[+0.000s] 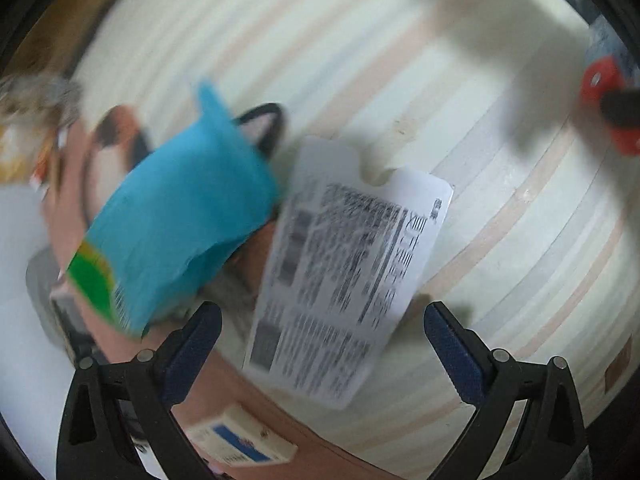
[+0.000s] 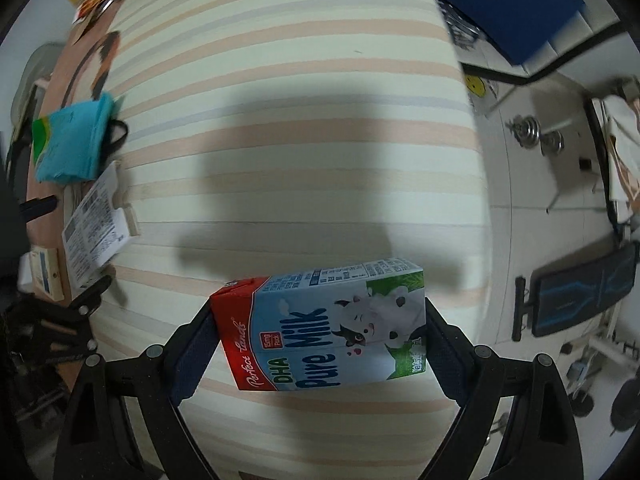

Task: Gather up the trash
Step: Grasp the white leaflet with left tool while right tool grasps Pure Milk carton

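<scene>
My right gripper (image 2: 320, 320) is shut on a blue, white and red "Pure Milk" carton (image 2: 324, 324), held on its side above the striped mattress (image 2: 280, 100). My left gripper (image 1: 322, 328) is open and empty, its jaws on either side of the near end of a white printed package (image 1: 344, 264) lying on the mattress (image 1: 440, 80). A crumpled blue and green bag (image 1: 180, 224) lies just left of that package. Both also show at the left of the right wrist view, the package (image 2: 96, 224) and the bag (image 2: 72, 144). The left wrist view is blurred.
A small white and blue box (image 1: 240, 436) lies near my left gripper on a pink printed sheet (image 1: 80, 184). The right gripper's red part (image 1: 604, 92) shows at the left view's right edge. Beyond the mattress's right edge is floor with dumbbells (image 2: 536, 136) and a bench (image 2: 584, 292).
</scene>
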`<state>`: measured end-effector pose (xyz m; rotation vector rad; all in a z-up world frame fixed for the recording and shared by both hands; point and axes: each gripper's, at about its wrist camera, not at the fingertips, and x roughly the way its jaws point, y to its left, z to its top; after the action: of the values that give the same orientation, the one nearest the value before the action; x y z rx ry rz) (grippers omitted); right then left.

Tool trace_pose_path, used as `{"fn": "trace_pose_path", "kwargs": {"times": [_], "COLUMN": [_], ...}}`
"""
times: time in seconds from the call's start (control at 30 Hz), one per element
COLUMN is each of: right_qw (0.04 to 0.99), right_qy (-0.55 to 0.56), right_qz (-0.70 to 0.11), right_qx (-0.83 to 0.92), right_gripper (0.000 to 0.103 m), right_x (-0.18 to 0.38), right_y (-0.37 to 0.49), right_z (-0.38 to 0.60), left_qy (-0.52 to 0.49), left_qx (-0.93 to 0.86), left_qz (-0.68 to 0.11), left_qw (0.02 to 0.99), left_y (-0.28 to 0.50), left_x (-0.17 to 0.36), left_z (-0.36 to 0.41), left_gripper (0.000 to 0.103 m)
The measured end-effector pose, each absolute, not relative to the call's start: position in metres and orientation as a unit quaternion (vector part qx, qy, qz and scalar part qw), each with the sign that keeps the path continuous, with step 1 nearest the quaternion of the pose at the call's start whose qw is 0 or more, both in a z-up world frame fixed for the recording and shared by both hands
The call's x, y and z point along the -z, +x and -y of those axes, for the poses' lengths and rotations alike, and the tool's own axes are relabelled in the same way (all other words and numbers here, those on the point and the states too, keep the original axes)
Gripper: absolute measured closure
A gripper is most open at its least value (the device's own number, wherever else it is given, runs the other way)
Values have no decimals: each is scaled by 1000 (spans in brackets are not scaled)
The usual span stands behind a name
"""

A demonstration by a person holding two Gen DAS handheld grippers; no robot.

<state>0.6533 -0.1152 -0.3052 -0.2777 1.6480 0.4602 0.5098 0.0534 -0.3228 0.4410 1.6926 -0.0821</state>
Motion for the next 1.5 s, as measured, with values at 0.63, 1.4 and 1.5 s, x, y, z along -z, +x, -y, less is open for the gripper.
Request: {"fn": "trace_pose_path", "kwargs": {"times": [0.63, 1.4, 1.5], "right_qw": [636, 716, 732], "right_qy": [-143, -143, -135], "right_qz": [-734, -656, -639], "right_qx": [-191, -191, -197], "right_gripper": [9, 11, 11], "right_x": [327, 262, 235], "right_y": [621, 549, 514], "right_z": [124, 141, 147], "left_qy": [-312, -178, -185], "left_qx": [-168, -225, -222], "left_qz": [-697, -616, -595], "left_qw": [624, 734, 750], "left_y": [390, 330, 313], "left_x": [307, 213, 184], "left_z": [-69, 21, 10], "left_gripper": [23, 28, 28]}}
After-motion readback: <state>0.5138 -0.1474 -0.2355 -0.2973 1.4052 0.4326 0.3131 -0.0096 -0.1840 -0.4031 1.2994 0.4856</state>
